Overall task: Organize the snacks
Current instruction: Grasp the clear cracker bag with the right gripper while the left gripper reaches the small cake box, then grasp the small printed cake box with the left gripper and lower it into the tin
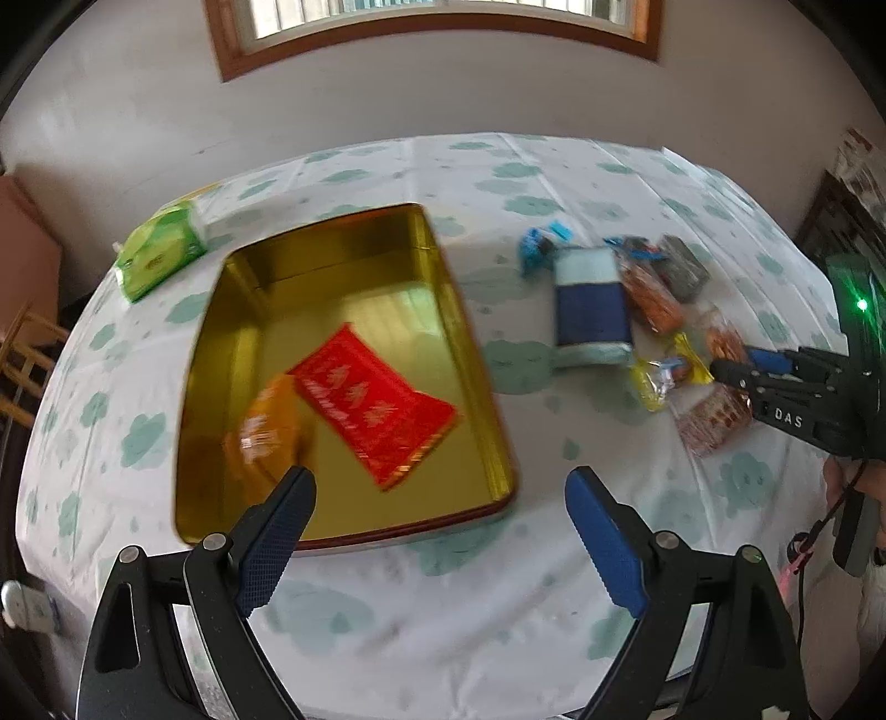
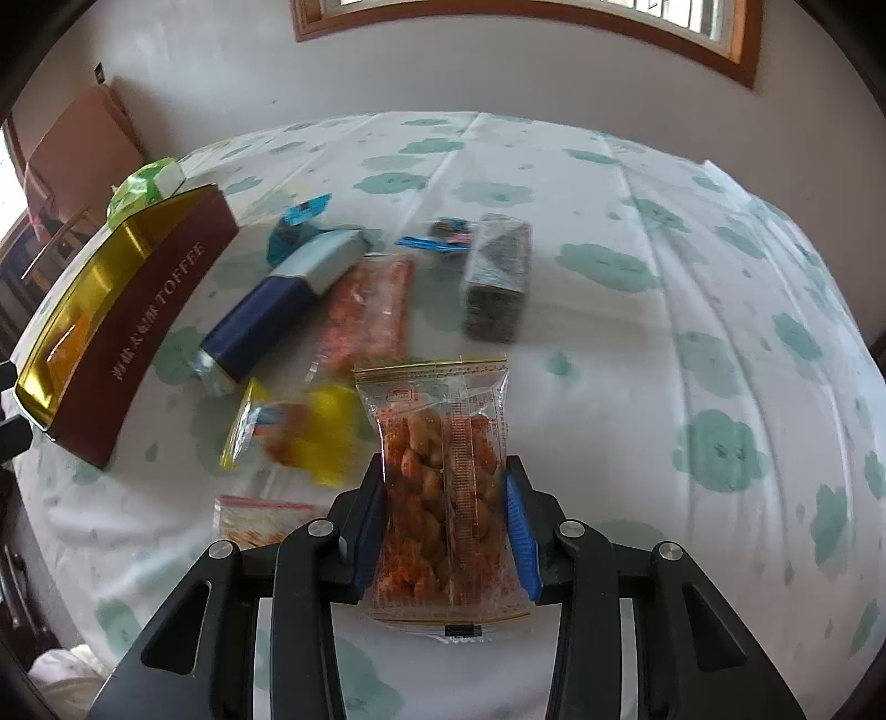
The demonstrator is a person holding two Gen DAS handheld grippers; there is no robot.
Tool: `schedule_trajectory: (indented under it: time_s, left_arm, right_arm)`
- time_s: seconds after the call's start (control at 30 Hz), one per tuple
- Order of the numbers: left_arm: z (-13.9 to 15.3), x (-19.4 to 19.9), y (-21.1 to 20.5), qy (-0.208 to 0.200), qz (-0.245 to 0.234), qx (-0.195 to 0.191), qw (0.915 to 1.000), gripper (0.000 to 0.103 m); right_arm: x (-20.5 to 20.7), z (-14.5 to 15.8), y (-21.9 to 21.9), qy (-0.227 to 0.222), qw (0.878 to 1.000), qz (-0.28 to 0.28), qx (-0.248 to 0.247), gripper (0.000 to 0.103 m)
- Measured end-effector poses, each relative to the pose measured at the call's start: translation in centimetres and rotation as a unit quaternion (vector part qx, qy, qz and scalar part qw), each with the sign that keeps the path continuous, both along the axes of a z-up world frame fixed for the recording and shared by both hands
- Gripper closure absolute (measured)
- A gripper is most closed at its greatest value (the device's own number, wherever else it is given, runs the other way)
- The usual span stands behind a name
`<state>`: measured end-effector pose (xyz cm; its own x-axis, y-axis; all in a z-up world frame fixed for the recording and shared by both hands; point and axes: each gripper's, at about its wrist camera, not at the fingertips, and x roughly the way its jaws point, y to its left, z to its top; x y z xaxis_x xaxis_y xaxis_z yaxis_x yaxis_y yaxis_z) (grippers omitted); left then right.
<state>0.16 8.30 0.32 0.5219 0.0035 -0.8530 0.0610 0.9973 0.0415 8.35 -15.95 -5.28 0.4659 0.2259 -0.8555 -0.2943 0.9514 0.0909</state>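
Only readable stuff: "TOFFEE" in pale letters down the tin's (image 2: 138,327) maroon side, and "DAS" on the right gripper (image 1: 736,372). Wrapper print's too blurry.

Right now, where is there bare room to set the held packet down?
Inside the gold tin, the far half beyond the red packet and orange packet is bare. Tablecloth right of the dark packet is open. Crowded: the snack pile around the blue pack.

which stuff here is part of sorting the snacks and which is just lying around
Part of the job:
gold tin
peanut packet held in the right gripper
red packet in the tin
loose snack pile
left gripper, open

Just lying about:
green tissue pack
window
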Motion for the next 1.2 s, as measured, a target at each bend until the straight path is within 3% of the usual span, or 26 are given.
schedule_trajectory:
  time_s: [0.4,0.8,1.0,1.2]
  left_arm:
    - [-1.0,0.7,-7.4,-0.002,-0.121,-0.015,0.9925,0.013]
    - [-3.3,2.8,-14.3,0.028,-0.223,-0.010,0.9743,0.015]
    - [-4.9,4.4,-15.8,0.053,-0.236,0.001,0.9702,0.035]
    - [-5.5,5.5,-16.5,0.070,-0.236,-0.008,0.9691,0.044]
  right_arm:
    - [0.5,-0.8,-8.8,-0.045,0.990,-0.133,-0.029,0.063]
    - [0.8,-1.2,-10.4,-0.055,0.988,-0.144,-0.017,0.062]
    - [0.8,-1.1,-10.4,-0.055,0.988,-0.144,-0.015,0.062]
    - [0.7,-1.1,-10.4,-0.055,0.988,-0.144,-0.015,0.062]
